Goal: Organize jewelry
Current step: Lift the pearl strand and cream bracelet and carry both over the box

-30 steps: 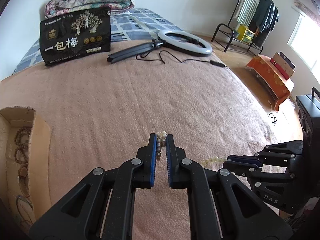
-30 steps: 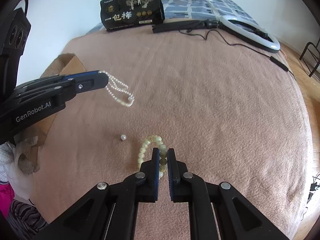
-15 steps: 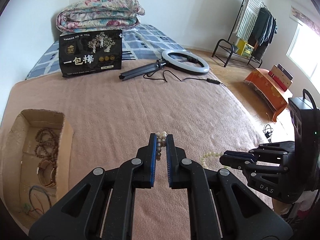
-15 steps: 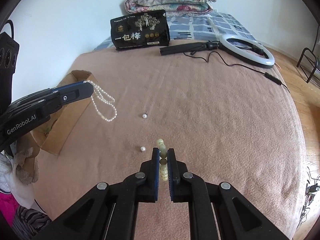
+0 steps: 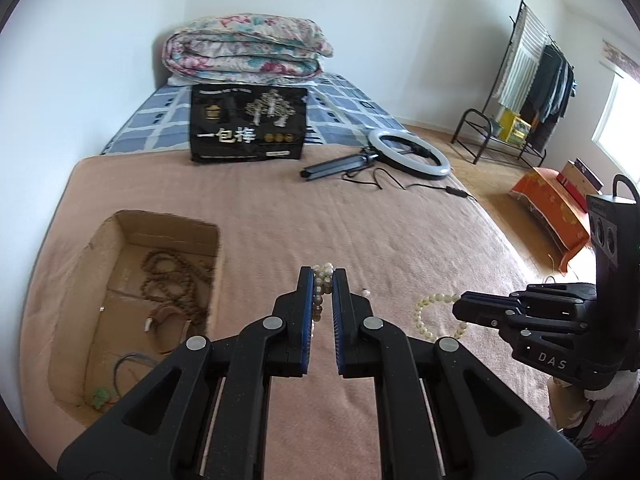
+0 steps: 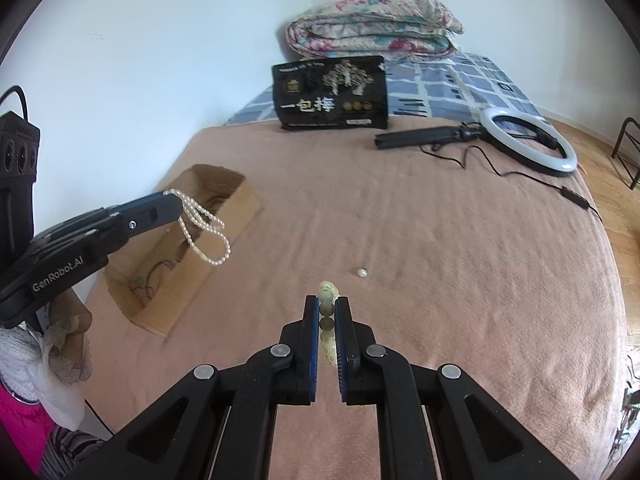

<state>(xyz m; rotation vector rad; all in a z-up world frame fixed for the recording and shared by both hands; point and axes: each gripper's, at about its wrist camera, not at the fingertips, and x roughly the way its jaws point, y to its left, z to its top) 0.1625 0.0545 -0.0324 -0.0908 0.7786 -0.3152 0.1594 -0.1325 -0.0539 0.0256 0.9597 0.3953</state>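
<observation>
At left of the frame, the cardboard box [image 5: 132,240] holds brown beads [image 5: 168,276]. Left tongs [image 5: 323,280] grip a pearl strand [image 6: 204,228]; right tongs [image 6: 327,308] clamp a pale bead bracelet [image 5: 430,312]. One loose pearl [image 6: 362,272] lies on the bed.

we see a bed [image 5: 360,232] covered with a pinkish-brown blanket [image 6: 460,260]; at its far end a blue checked sheet [image 5: 344,100] shows. on the blanket lie an open cardboard box [image 5: 132,224] near the left edge, a black bag [image 5: 248,124] with white characters at the far end, and a ring light [image 5: 408,154] with its black stand and cord to the right of the bag. a single loose pearl [image 6: 362,272] sits on the blanket, well apart from the box. a folded floral quilt [image 5: 244,50] rests on the checked sheet against the wall.
</observation>
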